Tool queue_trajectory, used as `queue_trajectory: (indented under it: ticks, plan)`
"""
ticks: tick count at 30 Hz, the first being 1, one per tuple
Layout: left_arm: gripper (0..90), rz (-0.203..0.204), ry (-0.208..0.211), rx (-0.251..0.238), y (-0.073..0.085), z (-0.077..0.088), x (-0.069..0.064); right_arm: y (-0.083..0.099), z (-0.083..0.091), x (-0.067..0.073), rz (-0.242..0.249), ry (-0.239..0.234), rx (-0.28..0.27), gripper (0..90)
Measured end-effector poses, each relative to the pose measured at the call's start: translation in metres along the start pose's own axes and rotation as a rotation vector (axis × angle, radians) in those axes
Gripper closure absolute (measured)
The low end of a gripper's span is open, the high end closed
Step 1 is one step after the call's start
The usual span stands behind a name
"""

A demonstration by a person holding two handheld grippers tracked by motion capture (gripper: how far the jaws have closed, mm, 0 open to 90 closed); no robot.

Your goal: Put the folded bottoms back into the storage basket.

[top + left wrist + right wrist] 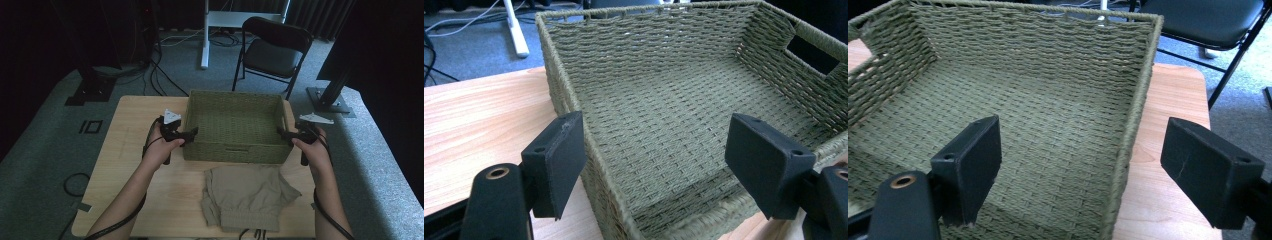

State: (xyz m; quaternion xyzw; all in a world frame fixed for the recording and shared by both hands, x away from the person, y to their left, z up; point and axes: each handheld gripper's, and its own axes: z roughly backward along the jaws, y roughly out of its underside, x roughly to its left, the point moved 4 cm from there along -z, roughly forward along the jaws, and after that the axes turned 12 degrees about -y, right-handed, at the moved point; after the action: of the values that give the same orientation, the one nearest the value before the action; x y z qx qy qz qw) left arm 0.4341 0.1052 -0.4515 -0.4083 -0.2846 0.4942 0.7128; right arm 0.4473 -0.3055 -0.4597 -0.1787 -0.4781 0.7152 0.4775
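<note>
High view sets the green woven basket [235, 125] at the table's [130, 165] centre, reaching toward twelve o'clock; the left gripper [189, 135] sits at the basket's nine o'clock wall, the right gripper [283, 134] at its three o'clock wall; a folded beige garment [245, 197] lies at six o'clock, just below the basket; a black folding chair [272, 50] stands on the floor past twelve o'clock; left gripper view has the jaws spread, straddling the basket's near corner rim [574, 107] without pressing it; right gripper view has the jaws spread too, the side rim [1138, 115] between them, pads clear of the weave
</note>
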Motion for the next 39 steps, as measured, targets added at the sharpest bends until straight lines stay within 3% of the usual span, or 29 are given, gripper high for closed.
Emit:
queue_trajectory:
  ticks: [9,18,26,29,32,39]
  plan:
    - [25.7,-0.021,0.024,-0.005,0.006,0.010,-0.004,0.001,0.008,0.010,0.016,-0.006,-0.018,16.3]
    - [25.7,-0.035,0.072,-0.025,0.016,0.024,-0.018,0.011,0.026,0.021,0.027,-0.021,-0.051,16.3]
    - [25.7,-0.058,0.107,-0.046,0.025,0.034,-0.031,0.016,0.039,0.034,0.031,-0.052,-0.088,16.2]
    - [25.7,-0.084,0.114,-0.054,0.029,0.038,-0.037,0.019,0.042,0.039,0.038,-0.065,-0.091,16.2]
    - [25.7,-0.072,0.135,-0.053,0.033,0.040,-0.042,0.023,0.045,0.046,0.047,-0.083,-0.093,16.2]
    - [25.6,-0.091,0.170,-0.053,0.043,0.044,-0.054,0.037,0.046,0.059,0.065,-0.116,-0.083,16.2]
